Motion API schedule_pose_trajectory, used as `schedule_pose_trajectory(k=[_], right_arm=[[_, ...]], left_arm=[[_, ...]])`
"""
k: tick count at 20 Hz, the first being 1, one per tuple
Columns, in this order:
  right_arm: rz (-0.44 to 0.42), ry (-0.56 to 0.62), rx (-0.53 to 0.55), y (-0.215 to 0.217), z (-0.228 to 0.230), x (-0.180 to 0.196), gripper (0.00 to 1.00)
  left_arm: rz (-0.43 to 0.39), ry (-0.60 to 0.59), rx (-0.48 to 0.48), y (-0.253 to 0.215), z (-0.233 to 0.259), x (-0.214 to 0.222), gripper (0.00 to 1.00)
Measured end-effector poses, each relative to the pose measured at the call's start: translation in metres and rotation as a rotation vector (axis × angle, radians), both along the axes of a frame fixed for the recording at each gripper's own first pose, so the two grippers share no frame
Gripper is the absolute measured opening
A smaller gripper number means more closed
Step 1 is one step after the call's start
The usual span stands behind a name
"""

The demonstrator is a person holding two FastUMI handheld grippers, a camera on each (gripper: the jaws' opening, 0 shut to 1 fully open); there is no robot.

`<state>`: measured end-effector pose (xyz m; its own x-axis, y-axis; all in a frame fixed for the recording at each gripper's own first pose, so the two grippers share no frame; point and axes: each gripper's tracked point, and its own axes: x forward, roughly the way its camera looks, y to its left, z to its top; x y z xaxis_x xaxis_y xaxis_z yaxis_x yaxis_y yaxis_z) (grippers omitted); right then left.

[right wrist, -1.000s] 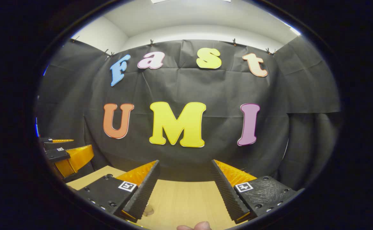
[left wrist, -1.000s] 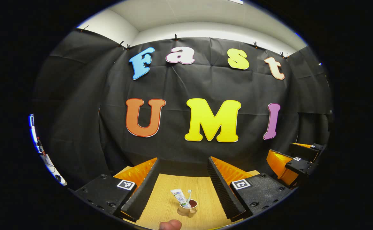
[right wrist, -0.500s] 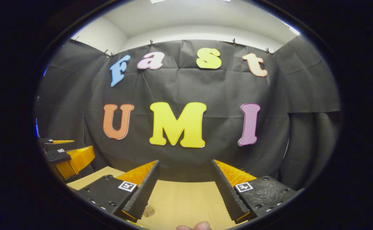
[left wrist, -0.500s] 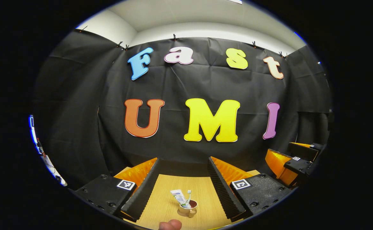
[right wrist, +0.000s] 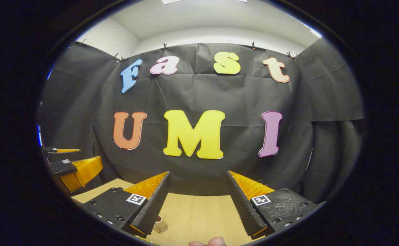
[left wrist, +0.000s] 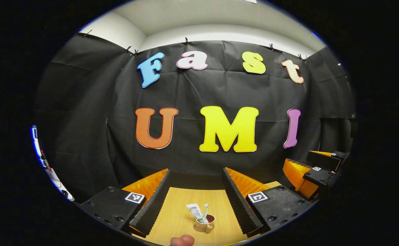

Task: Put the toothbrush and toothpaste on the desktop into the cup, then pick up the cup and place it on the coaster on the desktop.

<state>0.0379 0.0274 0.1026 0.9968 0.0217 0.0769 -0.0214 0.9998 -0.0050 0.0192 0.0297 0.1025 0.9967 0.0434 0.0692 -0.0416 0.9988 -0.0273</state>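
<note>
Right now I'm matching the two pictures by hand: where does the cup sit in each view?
Left gripper view: the cup stands low in the middle, between the left hand-held gripper's open fingers.
Right gripper view: the cup peeks out at lower left, partly hidden by a finger of the right hand-held gripper.
Shared landmark: the wooden desktop.

Left gripper (left wrist: 195, 186) jaws wide apart; right gripper (right wrist: 197, 188) likewise, both level.

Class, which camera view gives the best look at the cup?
The left gripper view: the cup stands whole on the desktop, toothpaste and toothbrush inside. The right gripper view shows a sliver of it beside a finger.
</note>
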Motion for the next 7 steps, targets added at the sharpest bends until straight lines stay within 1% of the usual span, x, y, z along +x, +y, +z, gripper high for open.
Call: schedule_pose_trajectory(k=[3,4,5,7], right_arm=[[0.005,0.001,-0.003,0.0021,0.0,0.0003,0.98],[0.006,0.002,-0.004,0.0037,-0.0001,0.0004,0.96],[0.008,0.001,-0.005,0.0048,0.0,0.0,0.96],[0.009,0.002,-0.005,0.0061,0.0005,0.0002,0.96]], left_arm=[[-0.002,-0.009,0.006,-0.001,0.0024,0.0007,0.94],[-0.002,-0.009,0.008,-0.001,0.0023,0.0,0.93],[-0.005,-0.01,0.009,-0.0009,0.0017,-0.0003,0.87],[-0.005,-0.011,0.009,-0.0017,0.0028,-0.0007,0.87]])
